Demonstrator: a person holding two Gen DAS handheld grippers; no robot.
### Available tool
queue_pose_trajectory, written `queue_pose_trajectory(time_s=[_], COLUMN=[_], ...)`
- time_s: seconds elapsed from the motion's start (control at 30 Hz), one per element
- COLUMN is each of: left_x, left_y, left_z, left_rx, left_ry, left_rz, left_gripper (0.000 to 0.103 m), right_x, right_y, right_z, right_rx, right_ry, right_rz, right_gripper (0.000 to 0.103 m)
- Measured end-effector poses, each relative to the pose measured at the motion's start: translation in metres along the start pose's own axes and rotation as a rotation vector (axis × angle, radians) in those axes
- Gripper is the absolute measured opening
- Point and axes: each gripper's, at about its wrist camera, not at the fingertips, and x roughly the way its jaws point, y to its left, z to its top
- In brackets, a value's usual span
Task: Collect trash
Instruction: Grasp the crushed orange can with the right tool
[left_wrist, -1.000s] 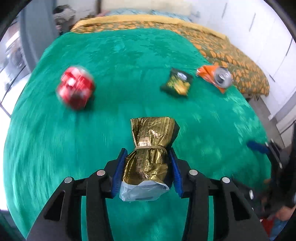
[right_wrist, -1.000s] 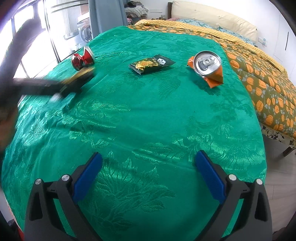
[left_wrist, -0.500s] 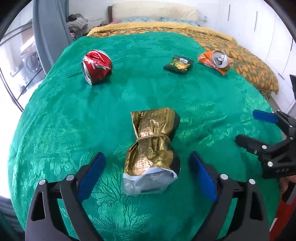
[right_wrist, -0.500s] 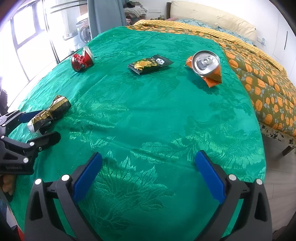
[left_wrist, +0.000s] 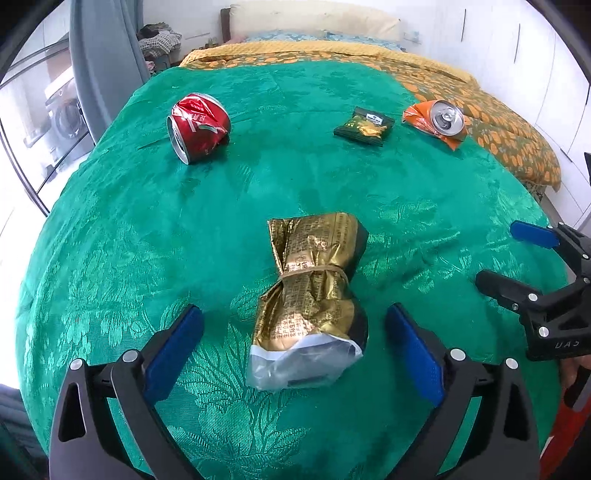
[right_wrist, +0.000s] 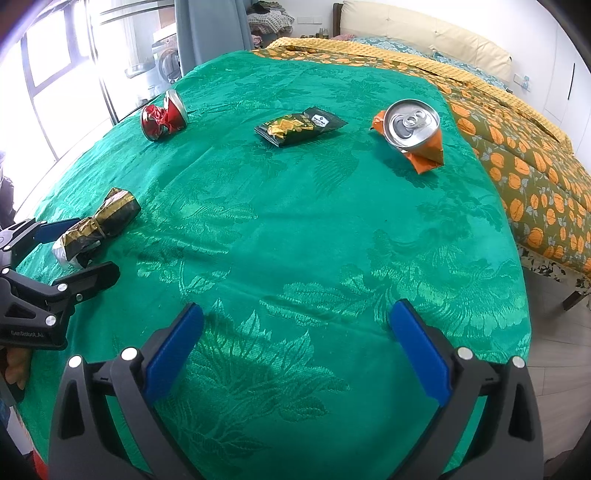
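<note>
A crumpled gold snack bag tied with a rubber band lies on the green bed cover. My left gripper straddles it with its jaws opening; both blue pads stand clear of the bag. From the right wrist view the bag and left gripper sit at the far left. My right gripper hangs open over bare cover, holding nothing. Farther back lie a crushed red can, a dark green snack pack and a crushed orange can.
An orange-patterned blanket covers the bed's right side, with floor beyond its edge. A grey curtain and windows stand at the left. My right gripper shows at the left wrist view's right edge.
My left gripper was shut on the gold bag and has let it go, its jaws spreading wide. The bag now rests on the cover. The right gripper has stayed put.
</note>
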Motion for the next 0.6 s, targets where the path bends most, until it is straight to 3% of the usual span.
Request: queue_pose_trajectory(time_s=[0.3,0.37,0.47,0.6], left_x=[0.001,0.001,0.001,0.001], left_y=[0.002,0.002,0.002,0.002], left_z=[0.000,0.000,0.000,0.000], left_rx=[-0.009,-0.007,-0.008,-0.009], left_ry=[0.001,0.001,0.001,0.001], left_rz=[-0.007,-0.004,-0.006,-0.007], left_gripper=[0.098,0.098,0.098,0.098], right_x=[-0.003,-0.002,0.001,-0.002], right_y=[-0.004,-0.010,-0.003,-0.014], right_z=[-0.001,-0.001,0.001,0.002], right_rx=[0.025,0.077,0.040,0.080], right_ry=[-0.021,-0.020,-0.009,-0.005], right_rz=[0.021,-0.024,-0.057,-0.008], right_gripper=[0.098,0.098,0.098,0.098])
